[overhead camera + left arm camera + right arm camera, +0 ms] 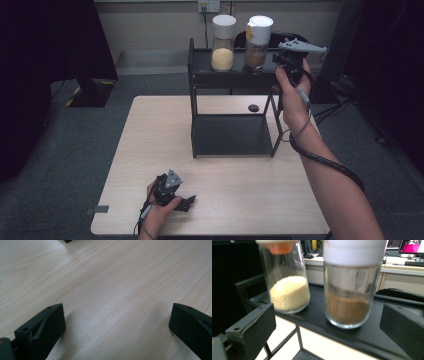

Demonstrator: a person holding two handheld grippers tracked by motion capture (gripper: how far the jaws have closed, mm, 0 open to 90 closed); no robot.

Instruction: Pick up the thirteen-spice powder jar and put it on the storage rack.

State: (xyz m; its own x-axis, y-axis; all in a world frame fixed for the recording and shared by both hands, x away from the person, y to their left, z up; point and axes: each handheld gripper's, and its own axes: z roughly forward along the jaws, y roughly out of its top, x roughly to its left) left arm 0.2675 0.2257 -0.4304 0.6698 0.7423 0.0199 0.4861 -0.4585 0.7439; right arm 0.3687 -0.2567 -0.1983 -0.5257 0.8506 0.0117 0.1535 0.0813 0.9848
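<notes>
Two glass jars with white lids stand on the top of a black shelf rack [200,75]. The left jar [223,42] [289,292] holds yellow grains. The right jar [257,42] [348,302] holds brown powder. My right gripper [280,59] [327,312] is raised just right of the brown jar, open, and the jar stands a little ahead of its jaws, apart from them. Down at the table's front edge, my left gripper [186,202] [116,312] rests low over the bare wood, open and holding nothing.
The rack's lower shelf [232,135] is bare. A small black round object [253,107] lies on the light wooden table [150,145] behind the rack. A grey tab [102,209] sits at the front left corner. Dark furniture flanks the table.
</notes>
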